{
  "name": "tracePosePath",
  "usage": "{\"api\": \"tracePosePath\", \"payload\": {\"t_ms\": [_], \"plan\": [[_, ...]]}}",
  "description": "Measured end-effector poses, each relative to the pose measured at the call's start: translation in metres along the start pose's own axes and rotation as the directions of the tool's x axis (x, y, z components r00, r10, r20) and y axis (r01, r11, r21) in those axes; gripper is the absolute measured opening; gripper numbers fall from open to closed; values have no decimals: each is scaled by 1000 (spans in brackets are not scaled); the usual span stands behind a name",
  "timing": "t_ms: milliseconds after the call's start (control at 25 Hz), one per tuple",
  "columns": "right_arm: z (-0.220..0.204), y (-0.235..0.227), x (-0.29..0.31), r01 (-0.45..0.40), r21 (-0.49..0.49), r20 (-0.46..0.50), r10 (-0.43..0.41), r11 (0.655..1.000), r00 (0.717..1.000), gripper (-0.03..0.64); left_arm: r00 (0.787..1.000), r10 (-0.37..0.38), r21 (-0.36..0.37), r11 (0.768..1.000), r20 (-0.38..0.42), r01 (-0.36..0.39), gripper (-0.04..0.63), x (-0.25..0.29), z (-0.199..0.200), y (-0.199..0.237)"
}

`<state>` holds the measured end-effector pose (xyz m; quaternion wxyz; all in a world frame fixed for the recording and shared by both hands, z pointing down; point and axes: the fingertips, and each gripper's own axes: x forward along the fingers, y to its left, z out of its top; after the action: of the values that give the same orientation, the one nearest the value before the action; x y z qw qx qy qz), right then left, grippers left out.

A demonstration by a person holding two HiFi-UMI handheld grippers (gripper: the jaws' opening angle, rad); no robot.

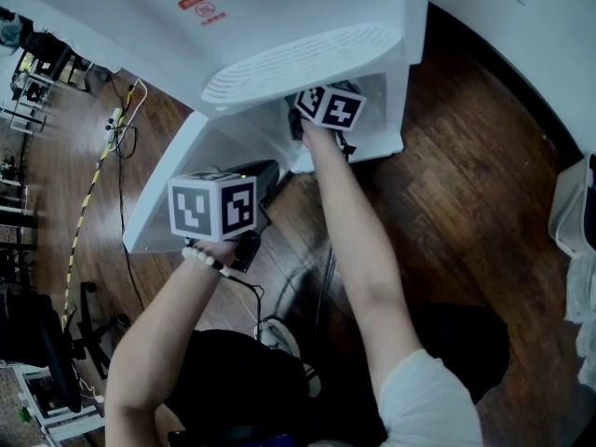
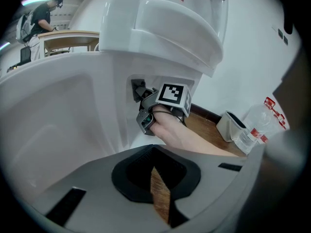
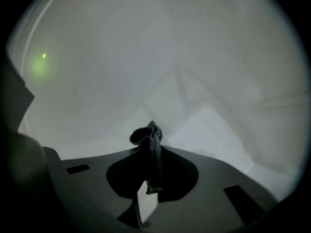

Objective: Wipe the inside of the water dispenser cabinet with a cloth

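The white water dispenser [image 1: 279, 17] stands on the wood floor with its lower cabinet door [image 1: 168, 170] swung open to the left. My right gripper [image 1: 328, 108] reaches into the cabinet opening under the drip grille [image 1: 298, 59]; its jaws are hidden there. In the right gripper view that gripper [image 3: 149, 181] is shut on a dark cloth [image 3: 151, 142], bunched above the jaws in front of the dim white cabinet interior [image 3: 194, 81]. My left gripper [image 1: 223, 208] hovers outside by the door, and in its own view the left gripper [image 2: 159, 191] holds nothing, jaws together, facing the right gripper [image 2: 163, 103].
Cables [image 1: 116, 133] and a yellow-black strip run over the floor at the left. A white bin [image 2: 233, 125] and a plastic bottle [image 2: 260, 123] stand by the wall right of the dispenser. A person [image 2: 39, 18] stands at a far table.
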<state>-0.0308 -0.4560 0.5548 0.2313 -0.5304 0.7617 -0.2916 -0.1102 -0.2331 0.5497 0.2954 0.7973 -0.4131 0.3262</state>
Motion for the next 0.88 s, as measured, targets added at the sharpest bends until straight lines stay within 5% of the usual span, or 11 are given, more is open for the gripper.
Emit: {"api": "tracePosePath", "payload": {"t_ms": [360, 880], "plan": [[-77, -81, -10, 234, 117, -194, -209, 965, 958, 38, 1000, 3, -7, 1000, -1, -3, -3, -3, -2, 5], [-97, -119, -21, 335, 177, -223, -294, 925, 930, 38, 1000, -3, -14, 1000, -6, 2, -3, -1, -3, 7]]}}
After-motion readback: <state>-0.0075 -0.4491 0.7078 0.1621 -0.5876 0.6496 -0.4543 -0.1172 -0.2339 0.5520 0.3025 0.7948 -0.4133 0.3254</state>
